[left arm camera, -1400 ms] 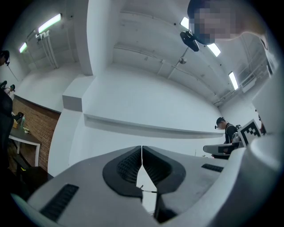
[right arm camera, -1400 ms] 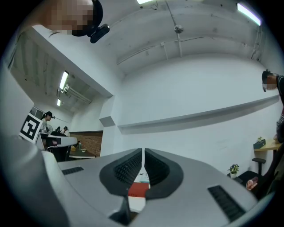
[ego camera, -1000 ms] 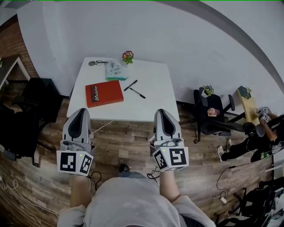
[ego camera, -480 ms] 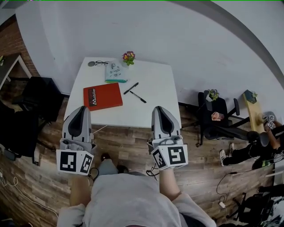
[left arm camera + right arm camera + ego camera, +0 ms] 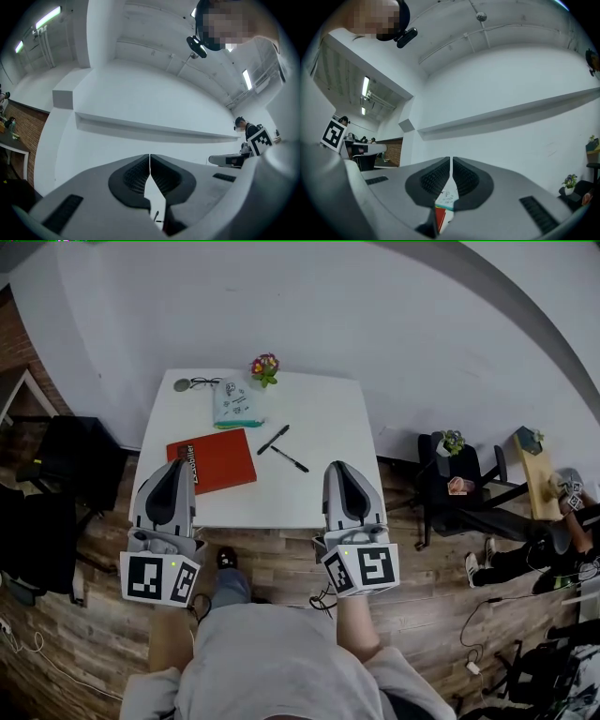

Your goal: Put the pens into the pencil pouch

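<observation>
Approach: left hand-held gripper [image 5: 171, 476] and right hand-held gripper [image 5: 343, 472] hover empty with jaws together at the near edge of the white square table [image 5: 323, 404], where two black pens [image 5: 273, 439] lie near the pale teal pencil pouch [image 5: 232, 405]; the right's jaws should probably spread before closing across a pen barrel.

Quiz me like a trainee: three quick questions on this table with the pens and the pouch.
1. True or false: the pens are already inside the pencil pouch.
2. How many pens lie on the table?
3. The left gripper and right gripper have their fingers: A) wide apart, B) closed on nothing, C) closed on a pen.
Key: 1 false; 2 two; 3 B.
</observation>
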The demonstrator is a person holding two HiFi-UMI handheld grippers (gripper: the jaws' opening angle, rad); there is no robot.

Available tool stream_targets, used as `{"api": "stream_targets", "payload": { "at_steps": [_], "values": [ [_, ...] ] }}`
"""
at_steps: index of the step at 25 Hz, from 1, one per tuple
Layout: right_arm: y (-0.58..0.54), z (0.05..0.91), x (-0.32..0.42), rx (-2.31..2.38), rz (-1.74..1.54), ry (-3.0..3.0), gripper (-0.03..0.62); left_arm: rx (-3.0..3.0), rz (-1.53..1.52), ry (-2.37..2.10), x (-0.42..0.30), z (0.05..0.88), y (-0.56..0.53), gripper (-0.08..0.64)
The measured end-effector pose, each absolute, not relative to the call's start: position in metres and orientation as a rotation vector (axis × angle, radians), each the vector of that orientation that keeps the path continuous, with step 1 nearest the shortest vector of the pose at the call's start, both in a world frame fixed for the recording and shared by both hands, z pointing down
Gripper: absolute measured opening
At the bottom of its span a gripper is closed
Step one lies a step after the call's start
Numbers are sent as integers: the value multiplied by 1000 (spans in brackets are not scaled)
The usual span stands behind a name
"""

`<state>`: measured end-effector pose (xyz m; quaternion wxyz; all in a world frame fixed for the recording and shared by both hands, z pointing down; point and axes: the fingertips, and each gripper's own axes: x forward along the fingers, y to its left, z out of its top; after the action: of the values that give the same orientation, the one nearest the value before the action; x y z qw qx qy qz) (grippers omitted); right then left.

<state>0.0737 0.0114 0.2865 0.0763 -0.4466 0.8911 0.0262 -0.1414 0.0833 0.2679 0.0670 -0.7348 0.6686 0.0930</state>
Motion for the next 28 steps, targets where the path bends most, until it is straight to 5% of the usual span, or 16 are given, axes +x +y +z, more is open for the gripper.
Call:
{"api": "stream_targets", "payload": {
  "at_steps": [28],
  "values": [
    [-170, 300, -65, -1558, 66, 2622, 37, -2434, 252, 1844, -276, 282, -128, 28]
  ]
}}
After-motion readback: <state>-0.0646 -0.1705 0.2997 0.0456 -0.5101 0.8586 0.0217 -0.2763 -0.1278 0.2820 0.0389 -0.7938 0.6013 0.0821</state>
